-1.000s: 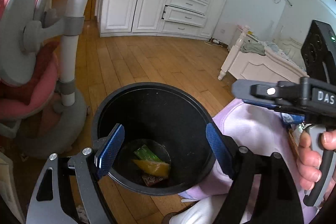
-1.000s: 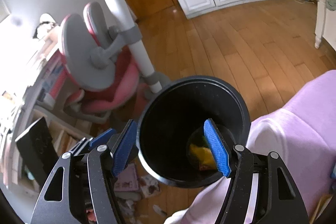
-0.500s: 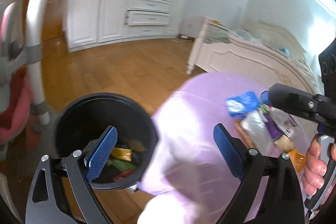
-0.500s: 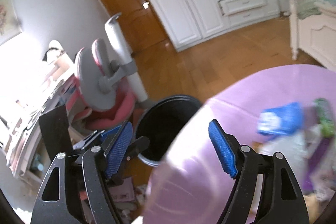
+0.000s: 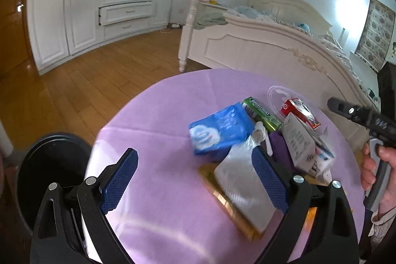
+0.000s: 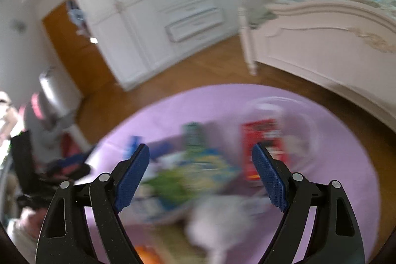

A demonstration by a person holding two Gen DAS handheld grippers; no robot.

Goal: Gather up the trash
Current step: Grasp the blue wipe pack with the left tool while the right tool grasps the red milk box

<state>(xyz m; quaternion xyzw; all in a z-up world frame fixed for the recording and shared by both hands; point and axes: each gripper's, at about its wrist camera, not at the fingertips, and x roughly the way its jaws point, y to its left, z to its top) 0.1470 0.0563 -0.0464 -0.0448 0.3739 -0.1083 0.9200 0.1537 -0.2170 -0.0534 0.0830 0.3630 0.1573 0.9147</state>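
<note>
Both views were over the black bin (image 5: pixel 49 165) 1 s ago; now they look at the bench (image 5: pixel 160 115) w/ the lilac cloth, so both hands have swung back from a drop-off. The left hand-held gripper (image 5: pixel 195 180) is wide open w/ nothing in it and hangs over the silver pouch (image 5: pixel 242 184), near the blue pack (image 5: pixel 217 130). The right hand-held gripper (image 6: pixel 200 175) is empty too, its jaws opening, above a blurred pile incl. the red box (image 6: pixel 262 135). Some trash already lies in the bin, but approx. 6 items are left on the bench, so a new pick-up seems next.
</note>
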